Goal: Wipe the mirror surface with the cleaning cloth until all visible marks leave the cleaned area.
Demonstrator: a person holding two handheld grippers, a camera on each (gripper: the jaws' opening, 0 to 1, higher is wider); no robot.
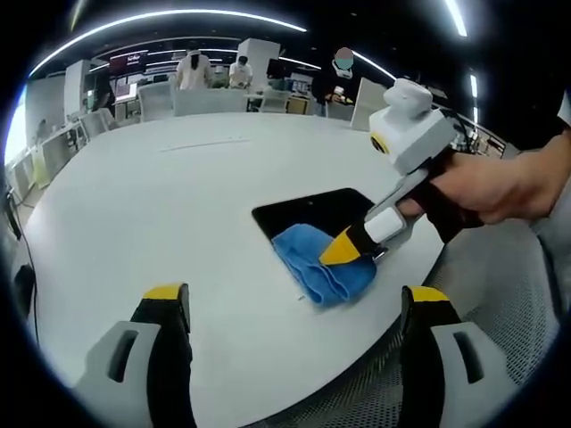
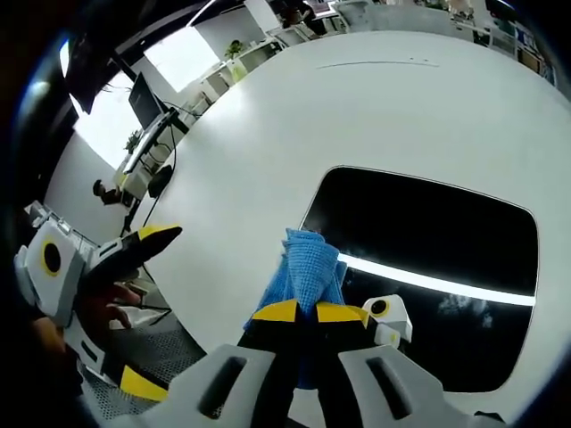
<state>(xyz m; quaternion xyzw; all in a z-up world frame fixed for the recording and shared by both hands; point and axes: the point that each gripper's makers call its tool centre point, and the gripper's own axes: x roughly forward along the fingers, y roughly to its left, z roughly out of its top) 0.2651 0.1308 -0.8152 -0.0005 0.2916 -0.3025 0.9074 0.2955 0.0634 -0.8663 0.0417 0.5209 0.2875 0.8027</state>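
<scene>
Table (image 1: 161,205): we see it white and round, bearing the rest.
Mirror (image 2: 428,241): dark slab at centre-right of the right gripper view, long axis toward the right.
Cloth (image 2: 308,267): blue, on the mirror's left edge.
Right gripper (image 2: 308,312): jaws clamped on the cloth; the unwiped glass lies to its right.
Left gripper (image 1: 294,299): jaws wide apart, idle, well short of the cloth.

Mirror (image 2: 428,259): dark rectangular pane with rounded corners, lying flat on the white worktop (image 1: 178,205) near its edge, reflecting a ceiling light strip. Cleaning cloth (image 2: 308,263): blue, bunched into folds, resting on the mirror's near corner and overlapping its edge.
</scene>
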